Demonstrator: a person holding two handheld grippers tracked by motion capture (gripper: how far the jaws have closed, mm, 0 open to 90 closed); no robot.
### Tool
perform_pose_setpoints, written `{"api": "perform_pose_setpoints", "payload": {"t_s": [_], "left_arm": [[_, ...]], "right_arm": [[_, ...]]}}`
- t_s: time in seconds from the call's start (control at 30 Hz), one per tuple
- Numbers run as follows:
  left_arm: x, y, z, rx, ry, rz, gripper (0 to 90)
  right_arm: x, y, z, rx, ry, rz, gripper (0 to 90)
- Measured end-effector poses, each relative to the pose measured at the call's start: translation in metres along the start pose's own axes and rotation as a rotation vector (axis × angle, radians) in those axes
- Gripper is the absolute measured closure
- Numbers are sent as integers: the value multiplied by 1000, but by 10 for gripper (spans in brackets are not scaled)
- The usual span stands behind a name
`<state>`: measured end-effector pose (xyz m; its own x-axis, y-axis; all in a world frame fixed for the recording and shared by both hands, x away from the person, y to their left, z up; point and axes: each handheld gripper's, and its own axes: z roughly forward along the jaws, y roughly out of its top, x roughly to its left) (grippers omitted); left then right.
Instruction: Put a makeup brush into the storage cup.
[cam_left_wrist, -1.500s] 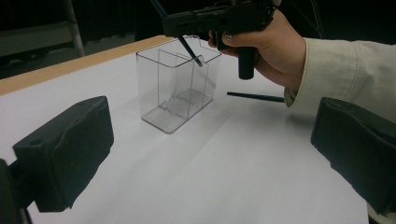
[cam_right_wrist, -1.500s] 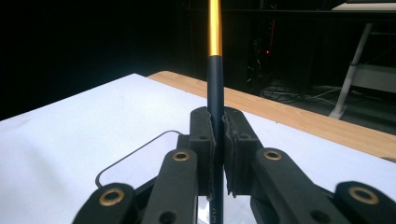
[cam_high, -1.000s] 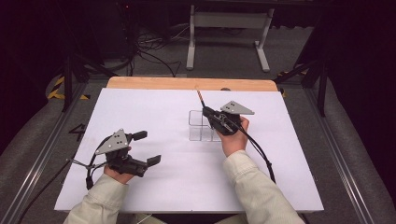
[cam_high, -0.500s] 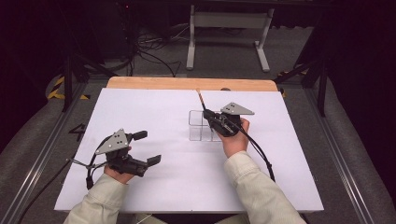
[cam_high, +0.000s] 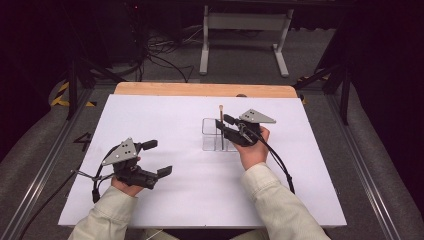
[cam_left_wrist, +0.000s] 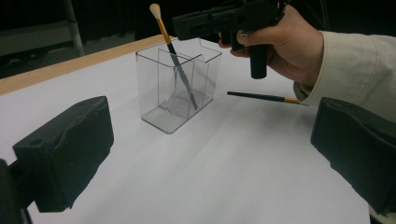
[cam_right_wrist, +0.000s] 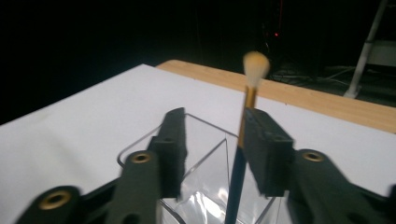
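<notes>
My right gripper (cam_right_wrist: 212, 149) unchanged over the clear organizer (cam_high: 216, 134), jaws now parted around the brush (cam_right_wrist: 246, 121), brush standing tilted in a compartment, my left gripper (cam_high: 152, 157) still spread wide, empty, second brush (cam_left_wrist: 264, 97) lying on the table (cam_high: 165, 115).

Left hand-held gripper (cam_high: 154, 158) sat low near the front edge, its 2 jaws spread wide. Right hand-held gripper (cam_high: 224, 123) was reached further forward, jaws parted too, forearm angled in.
</notes>
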<state>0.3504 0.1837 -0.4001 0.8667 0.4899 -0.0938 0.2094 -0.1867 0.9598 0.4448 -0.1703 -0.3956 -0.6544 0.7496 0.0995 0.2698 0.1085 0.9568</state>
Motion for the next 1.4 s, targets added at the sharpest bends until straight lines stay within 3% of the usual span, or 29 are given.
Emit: {"api": "perform_pose_setpoints", "payload": {"t_s": [0.13, 0.2, 0.57, 0.77, 0.93, 1.4], "left_arm": [[0, 0, 0, 0, 0, 0, 1], [0, 0, -1, 0, 2, 4, 1], [0, 0, 0, 10, 4, 4, 1], [0, 0, 0, 5, 2, 0, 1], [-1, 0, 0, 4, 5, 5, 0], [-1, 1, -1, 4, 4, 5, 0]], "right_arm": [[1, 9, -11, -32, 30, -13, 388], [0, 13, -17, -61, 43, -19, 269], [-7, 29, -63, -16, 54, -32, 221], [-8, 32, -87, -30, 47, -42, 204], [-10, 33, -100, -40, 50, -34, 199], [-8, 33, -133, -28, 48, -83, 166]]}}
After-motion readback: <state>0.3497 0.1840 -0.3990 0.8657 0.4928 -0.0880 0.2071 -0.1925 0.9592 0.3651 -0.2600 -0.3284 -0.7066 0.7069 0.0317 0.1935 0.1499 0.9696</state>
